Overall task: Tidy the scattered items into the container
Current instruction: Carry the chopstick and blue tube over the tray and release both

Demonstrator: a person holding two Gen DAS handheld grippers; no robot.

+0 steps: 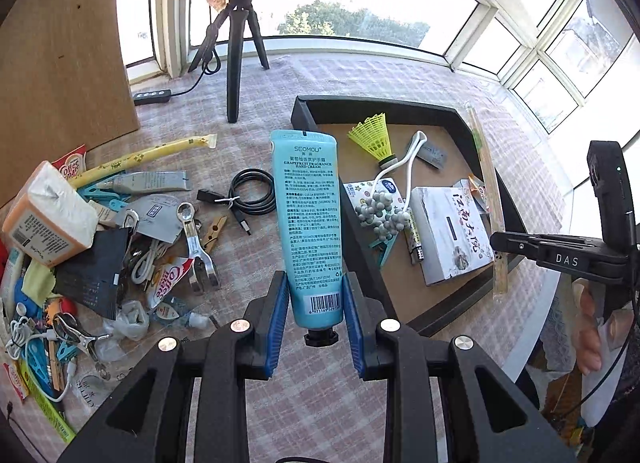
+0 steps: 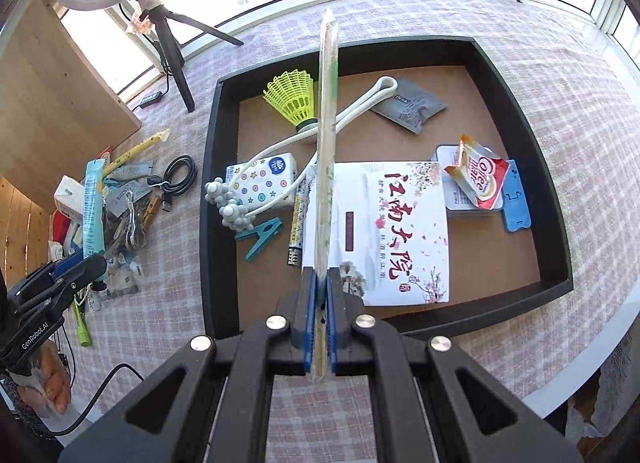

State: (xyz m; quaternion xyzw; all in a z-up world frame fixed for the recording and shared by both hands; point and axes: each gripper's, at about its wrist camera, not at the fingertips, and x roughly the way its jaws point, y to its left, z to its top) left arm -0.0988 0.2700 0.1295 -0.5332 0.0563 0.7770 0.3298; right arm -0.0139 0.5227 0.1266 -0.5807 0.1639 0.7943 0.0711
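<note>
The left gripper (image 1: 316, 295) is clamped on a blue hand-cream tube (image 1: 307, 219), its blue pads pressing the tube's lower end just above the black cap, so the tube stands up and away from the fingers. In this view the tube hangs over the checked tablecloth (image 1: 280, 79), right at the near-left wall of the black tray (image 1: 360, 239).

The right gripper (image 2: 321, 295) is squeezed tight on a long thin wrapped stick (image 2: 328, 135), which runs straight out from between the pads and reaches across the tray (image 2: 216, 191) to its far rim. Below the stick, inside the tray, lie a white box with red characters (image 2: 392, 231), a yellow shuttlecock (image 2: 294, 101), a white cord with grey beads (image 2: 230, 203), a tissue pack with coloured stars (image 2: 268, 183), a teal clothes peg (image 2: 262, 235), a grey sachet (image 2: 412, 107), a coffee creamer packet (image 2: 480, 179) and a blue piece (image 2: 516, 203).

Further left, outside the tray, a heap of loose things (image 1: 100, 231) sits on the cloth, with a coiled black cable (image 1: 250, 195) between heap and tray. A black tripod (image 1: 236, 51) stands beyond, by the window.
</note>
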